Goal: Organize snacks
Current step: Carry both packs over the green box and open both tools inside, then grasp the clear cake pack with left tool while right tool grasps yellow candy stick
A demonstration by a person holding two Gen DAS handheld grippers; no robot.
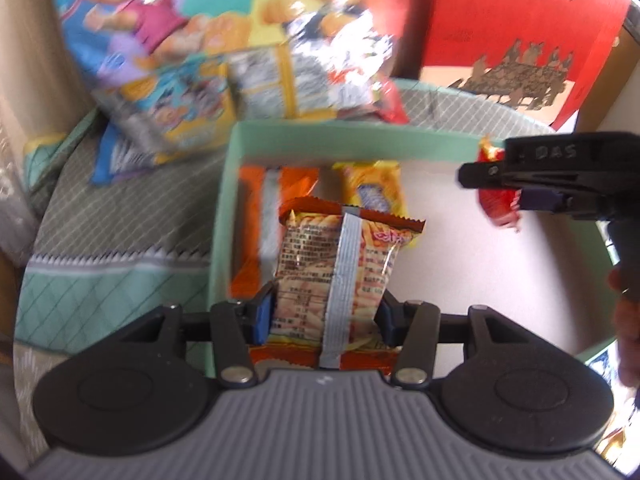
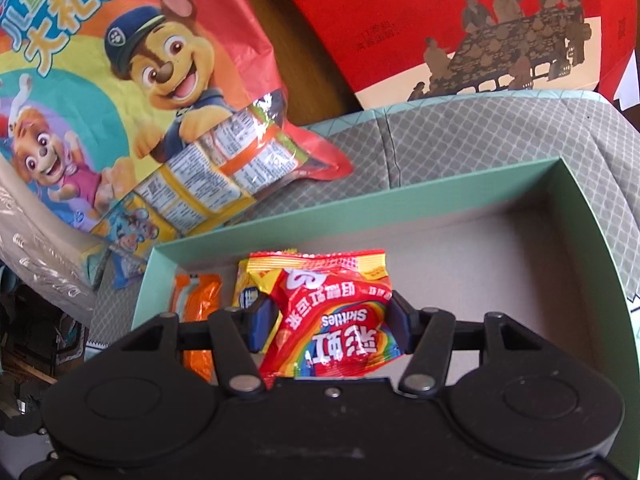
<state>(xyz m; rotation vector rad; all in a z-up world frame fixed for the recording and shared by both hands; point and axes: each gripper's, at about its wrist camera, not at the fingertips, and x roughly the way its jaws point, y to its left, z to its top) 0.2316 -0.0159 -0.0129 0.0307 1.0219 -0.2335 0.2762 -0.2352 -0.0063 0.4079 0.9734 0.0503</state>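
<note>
While both grippers hover over the mint cardboard box [image 2: 360, 196], left gripper [image 1: 324, 316] clamps a crinkly cracker-stick packet [image 1: 340, 264] and right gripper [image 2: 328, 320] clamps a glossy Skittles bag [image 2: 332, 320].

Red printed box [image 2: 460, 20] behind grey quilted cover [image 2: 480, 136].

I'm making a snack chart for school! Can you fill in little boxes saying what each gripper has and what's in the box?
left gripper: shut on orange crinkly packet of stick snacks
right gripper: shut on red Skittles bag
green cardboard box: holds orange wrapped bar and yellow packet
outside box: big cartoon-puppy gift bag
</note>
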